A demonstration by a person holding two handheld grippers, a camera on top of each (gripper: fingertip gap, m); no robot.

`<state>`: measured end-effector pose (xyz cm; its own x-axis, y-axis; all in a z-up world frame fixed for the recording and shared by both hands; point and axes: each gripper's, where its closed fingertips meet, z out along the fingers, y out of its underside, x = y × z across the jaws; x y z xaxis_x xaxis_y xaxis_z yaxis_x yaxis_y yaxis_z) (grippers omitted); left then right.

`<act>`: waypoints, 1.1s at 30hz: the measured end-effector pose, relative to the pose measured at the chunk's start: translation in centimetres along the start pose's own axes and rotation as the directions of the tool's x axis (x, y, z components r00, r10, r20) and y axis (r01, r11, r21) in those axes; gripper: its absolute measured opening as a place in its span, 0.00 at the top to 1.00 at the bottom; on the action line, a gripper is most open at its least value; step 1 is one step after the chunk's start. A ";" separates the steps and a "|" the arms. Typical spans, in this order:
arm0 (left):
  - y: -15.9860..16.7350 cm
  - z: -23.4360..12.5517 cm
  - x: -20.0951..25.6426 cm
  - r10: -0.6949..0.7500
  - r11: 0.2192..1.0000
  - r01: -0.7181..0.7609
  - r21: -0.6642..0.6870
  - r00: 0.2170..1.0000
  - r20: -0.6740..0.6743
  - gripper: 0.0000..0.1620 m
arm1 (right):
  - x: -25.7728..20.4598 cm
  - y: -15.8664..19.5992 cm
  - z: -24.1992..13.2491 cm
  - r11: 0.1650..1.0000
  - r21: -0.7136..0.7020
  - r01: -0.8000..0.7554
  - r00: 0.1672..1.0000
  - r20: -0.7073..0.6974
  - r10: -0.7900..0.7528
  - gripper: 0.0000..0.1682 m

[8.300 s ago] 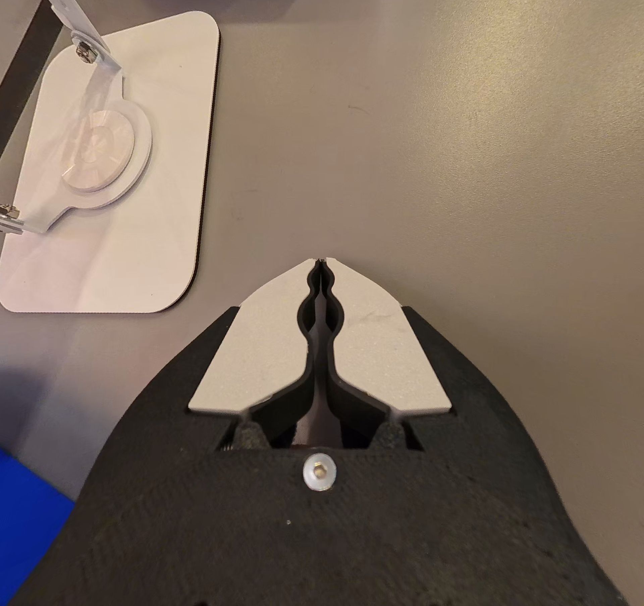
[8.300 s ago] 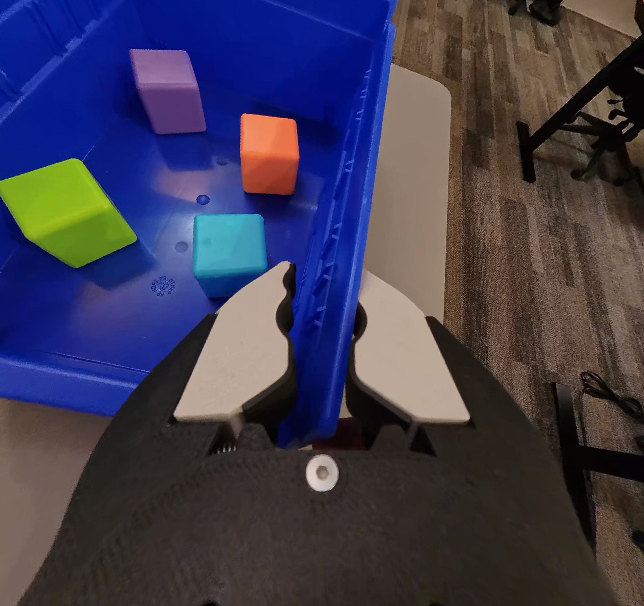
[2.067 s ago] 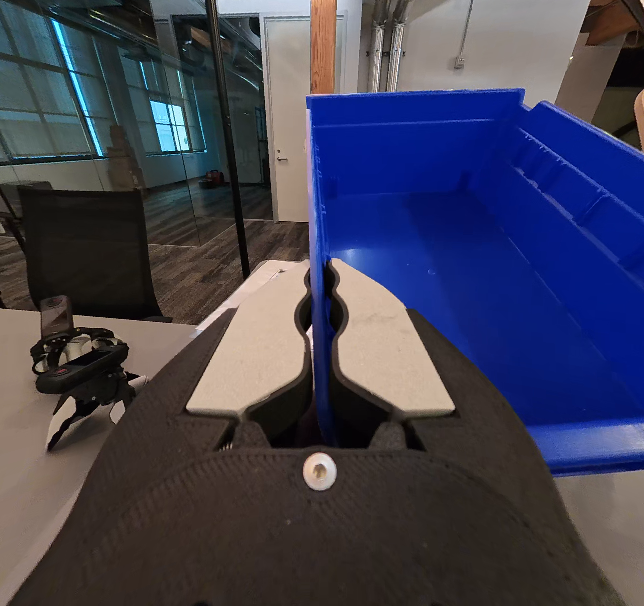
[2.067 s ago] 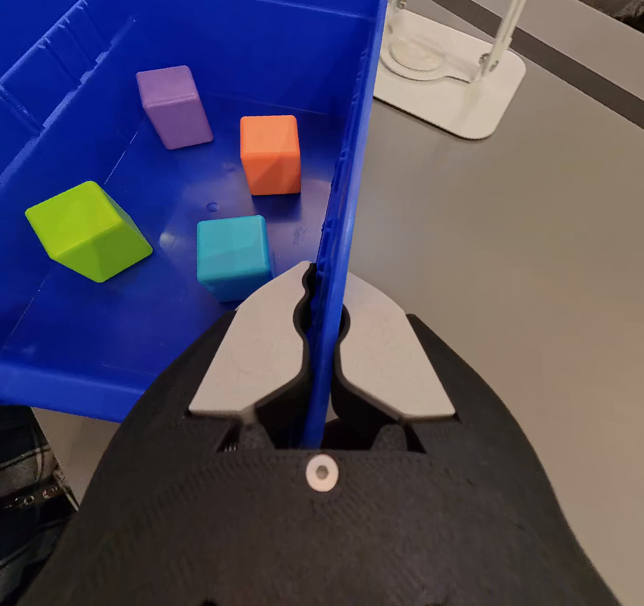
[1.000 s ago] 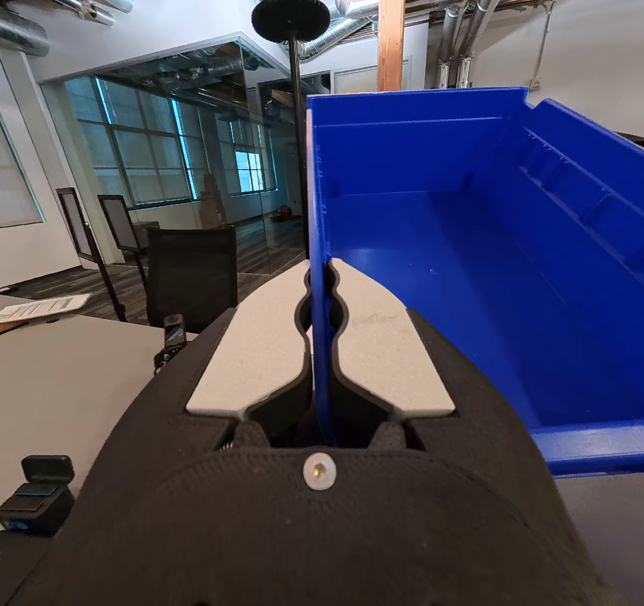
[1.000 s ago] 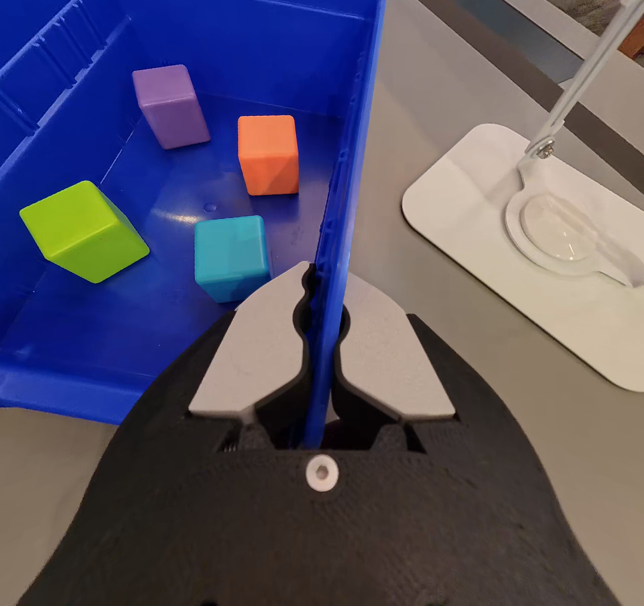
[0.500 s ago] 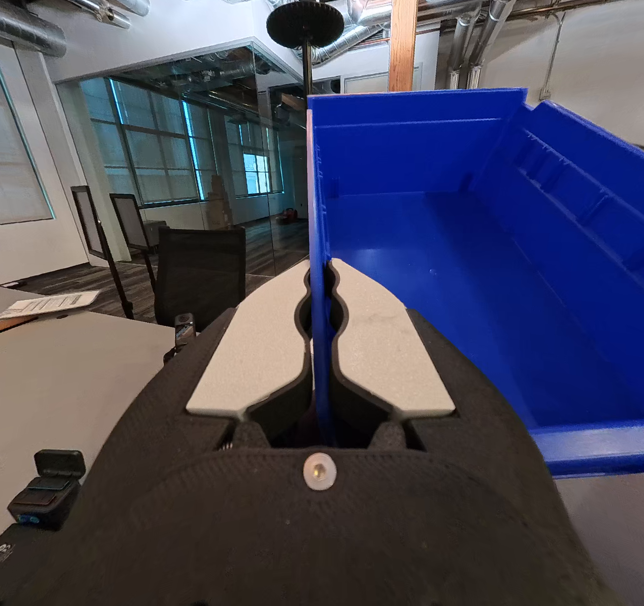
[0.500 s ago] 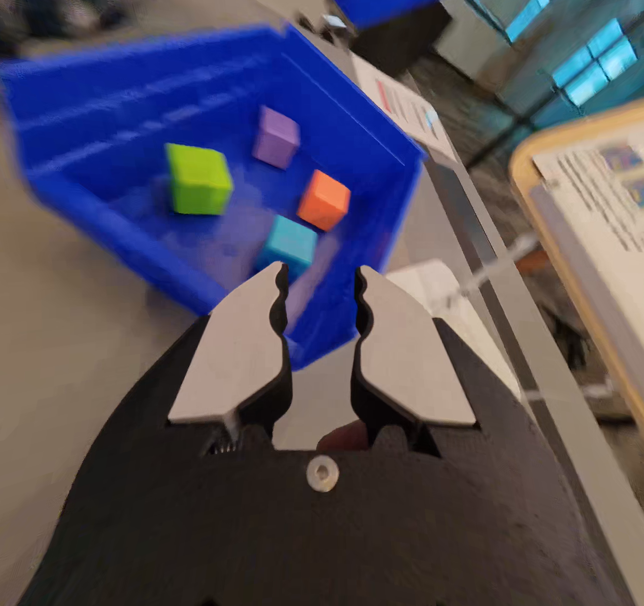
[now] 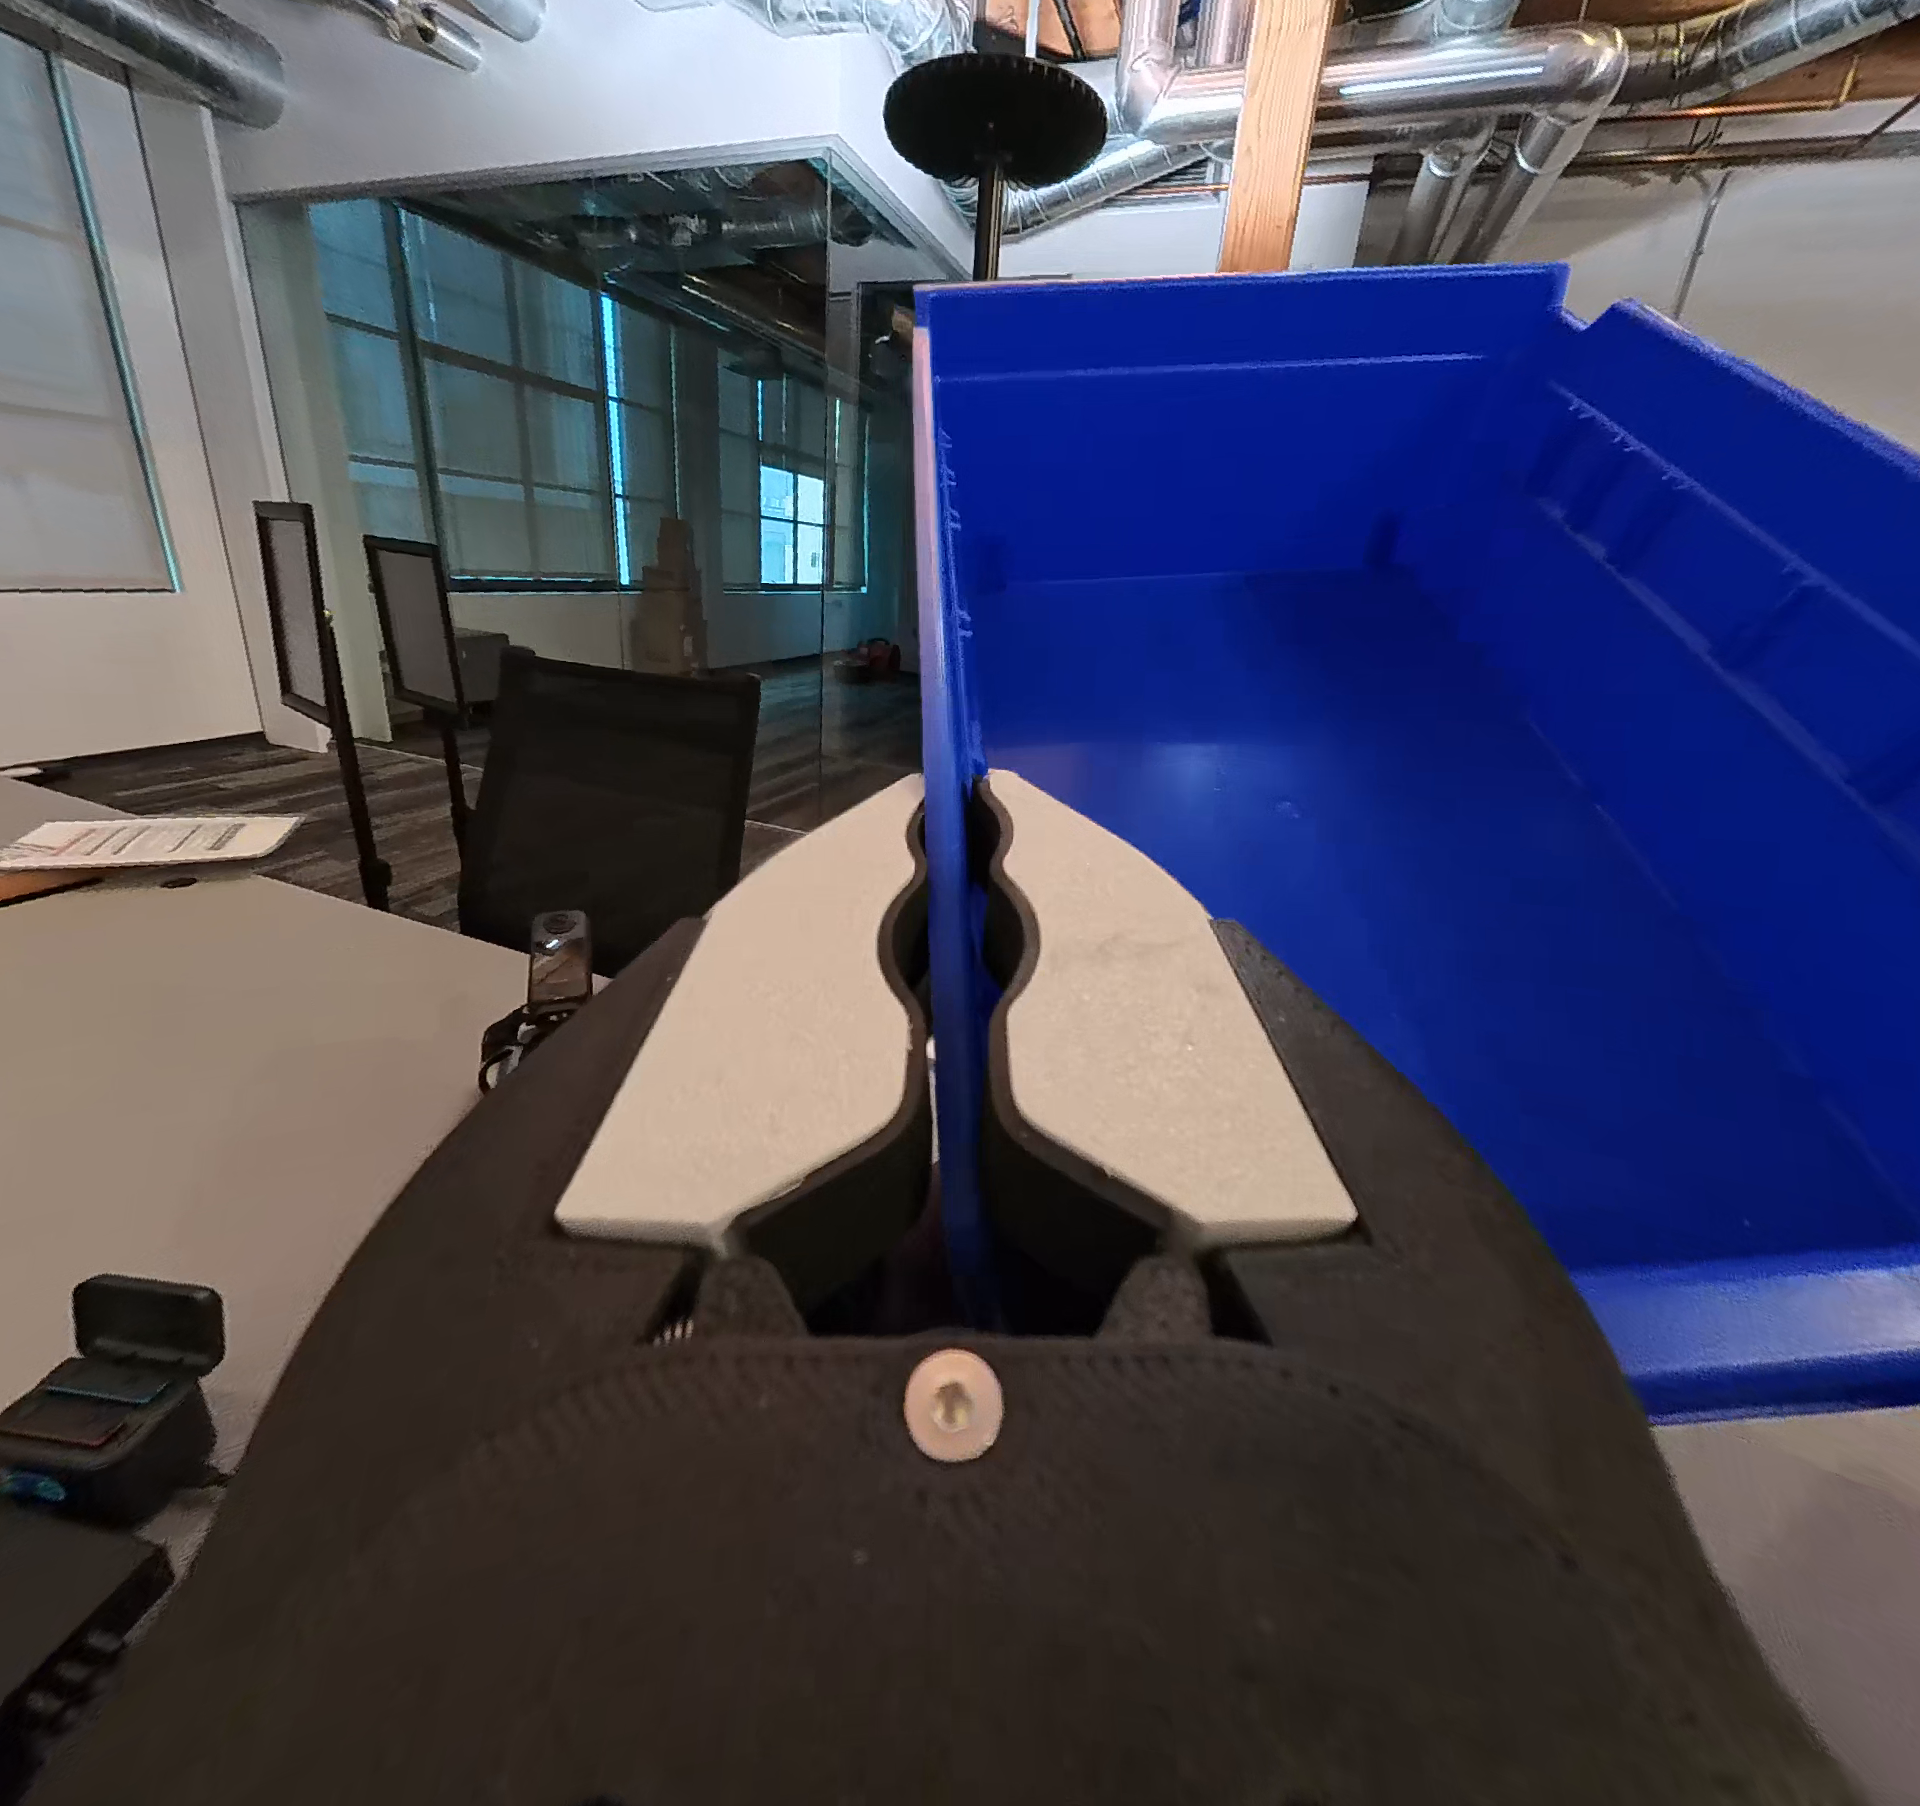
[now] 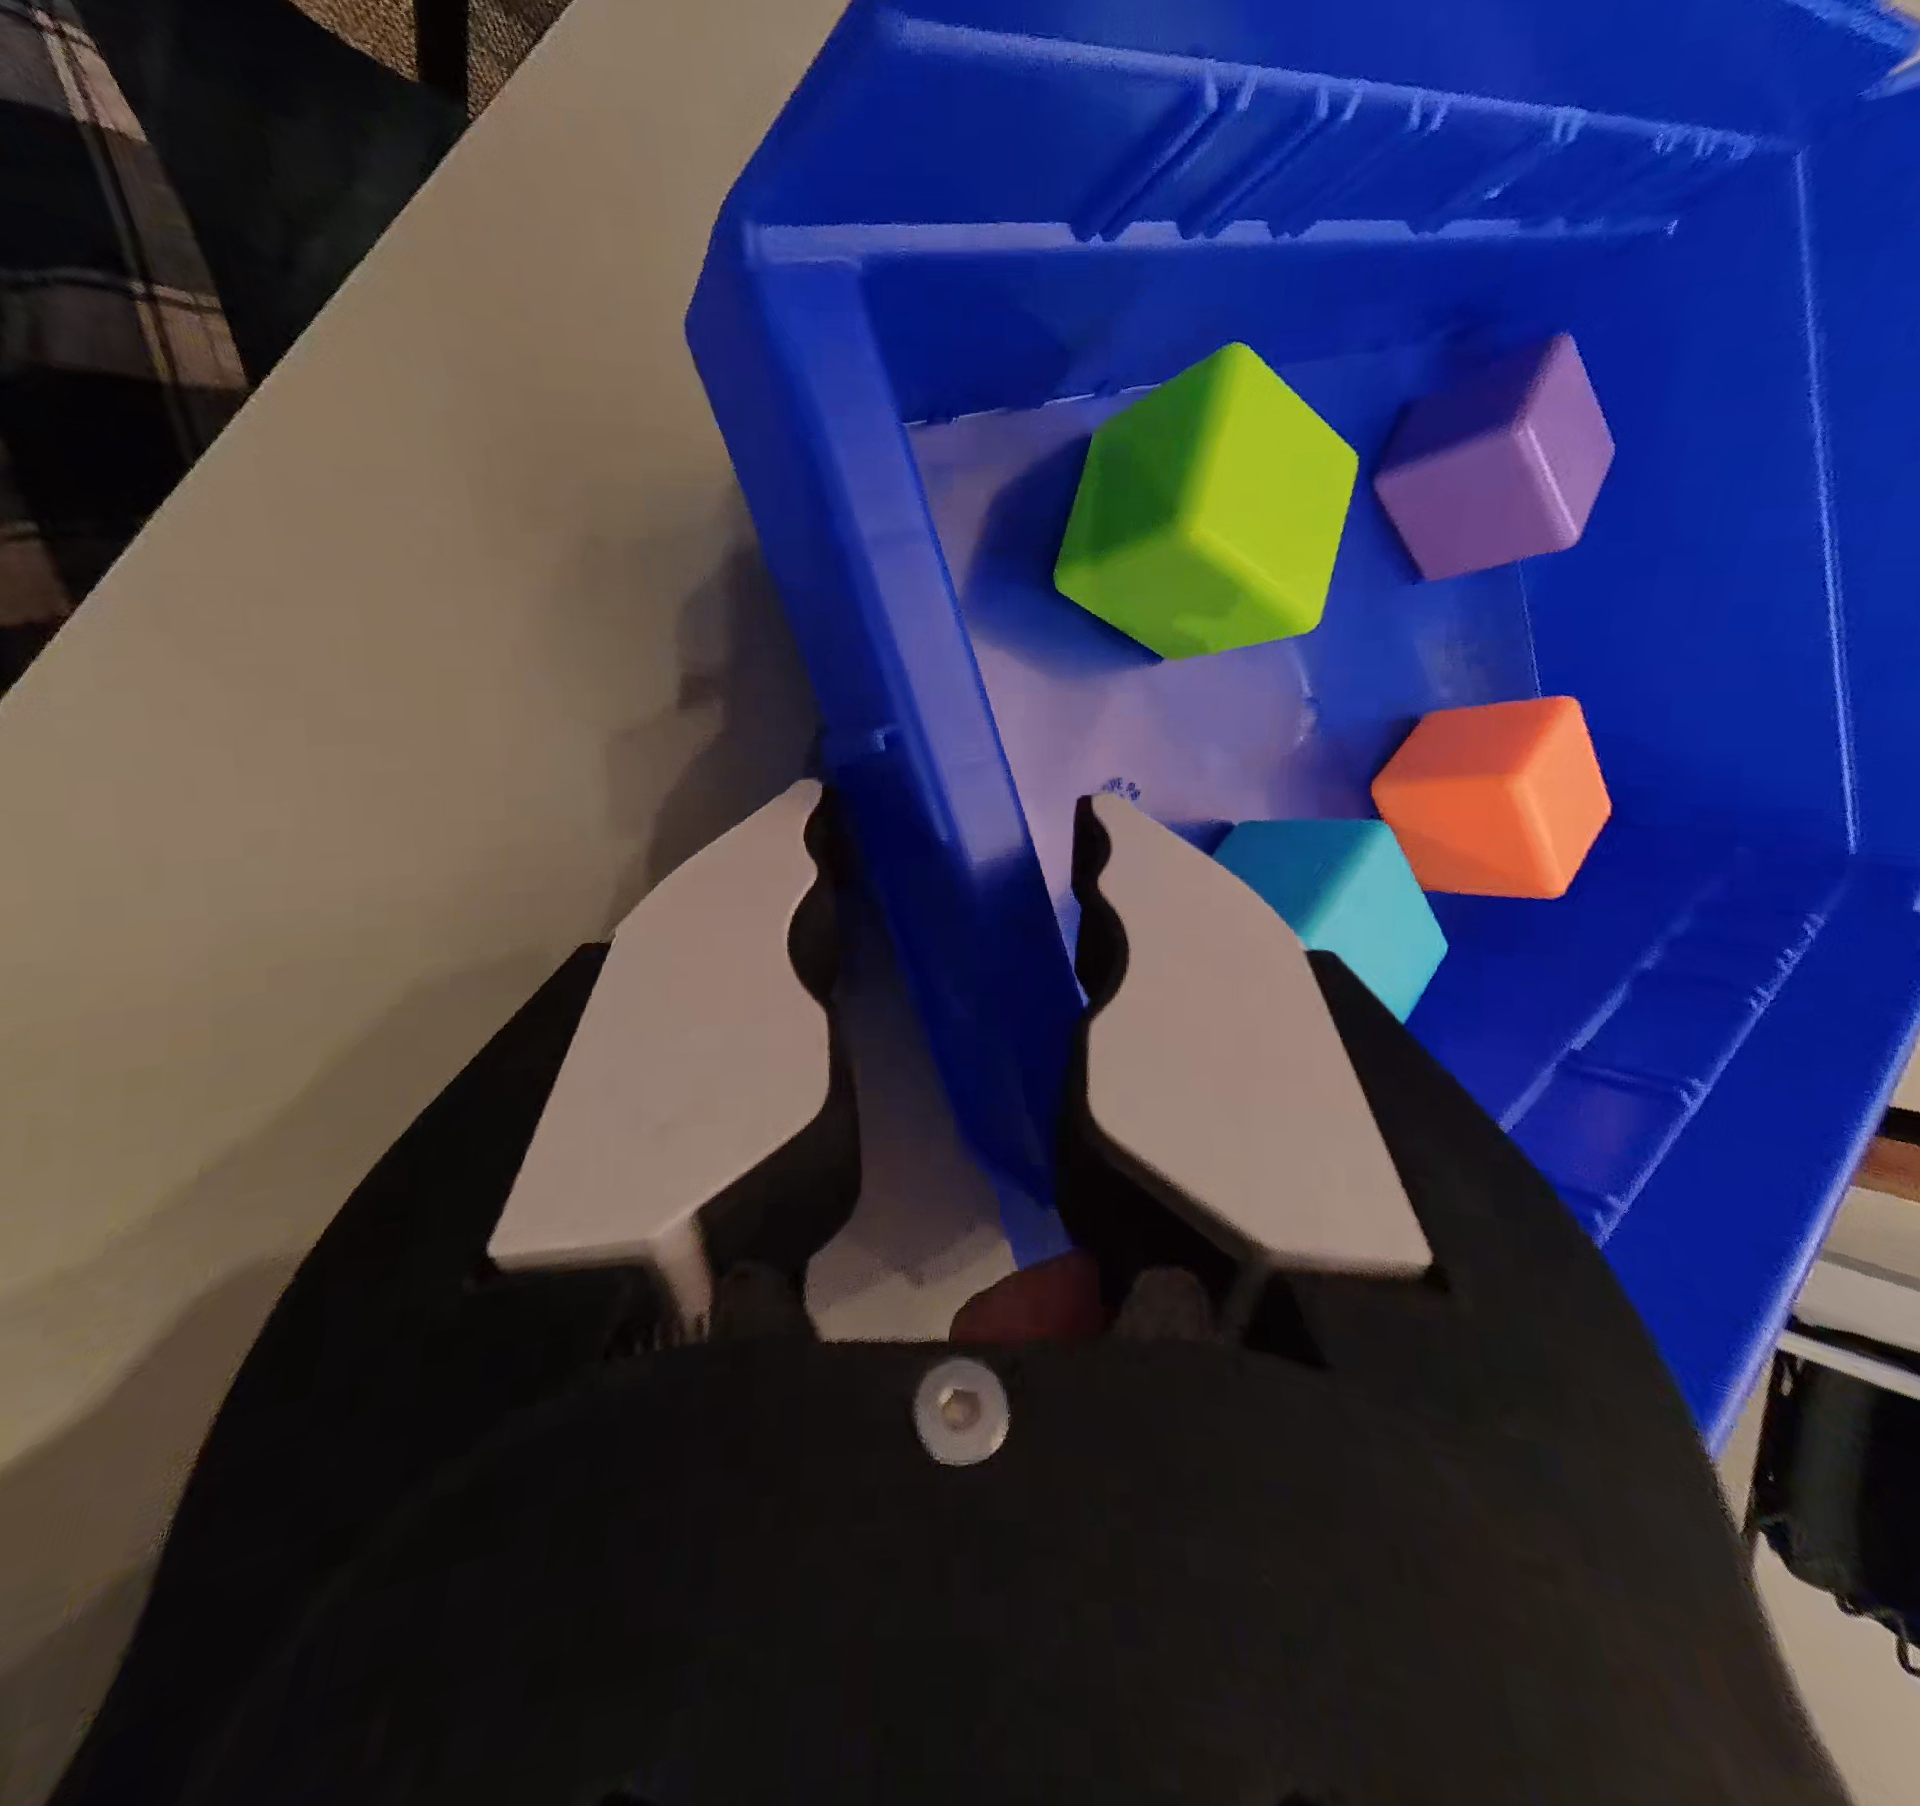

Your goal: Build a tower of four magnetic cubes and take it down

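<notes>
Four cubes lie loose in a blue bin (image 10: 1039, 146) on the table: green (image 10: 1205, 509), purple (image 10: 1496, 457), orange (image 10: 1491, 795) and teal (image 10: 1340, 899), the teal one partly behind my right finger. My right gripper (image 10: 948, 811) is open, with one finger on each side of this bin's near-left wall. My left gripper (image 9: 951, 780) is shut on the side wall of a blue bin (image 9: 1455, 821), which looks tilted upward. No cubes show in the part of it that I see.
In the left wrist view there is a grey table (image 9: 208, 1081), a black chair (image 9: 613, 790), a small black case (image 9: 114, 1382), a black pole with a disc top (image 9: 992, 125) and a paper sheet (image 9: 156, 837). In the right wrist view the table edge runs diagonally, with a person's plaid clothing (image 10: 94, 250) beyond it. The grippers' ends are close to 55 cm from one another.
My right gripper let go of the cube bin's wall, opened, swung away and came round to another wall, which it now straddles. My left gripper stays shut on its bin wall and barely moved.
</notes>
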<state>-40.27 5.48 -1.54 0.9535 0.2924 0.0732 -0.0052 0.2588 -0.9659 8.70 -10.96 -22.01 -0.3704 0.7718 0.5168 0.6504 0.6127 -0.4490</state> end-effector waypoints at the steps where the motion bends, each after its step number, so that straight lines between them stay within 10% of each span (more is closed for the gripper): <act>1: 0.0 0.0 0.0 -0.004 1.000 0.004 0.001 1.000 -0.003 0.98 | 0.1 -0.2 0.2 1.000 0.002 0.002 1.000 0.002 -0.002 0.75; 33: -2.8 -2.8 -2.1 0.042 0.999 -0.043 0.005 0.994 0.103 0.98 | 14.5 -3.5 12.7 0.966 -0.152 -0.211 0.967 -0.177 0.183 0.81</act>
<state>-41.37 1.56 0.35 0.9164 0.3961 0.0576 -0.0476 0.2508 -0.9669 -7.35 0.20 -22.20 -0.1218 0.8287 0.5462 0.8069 0.4032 -0.4317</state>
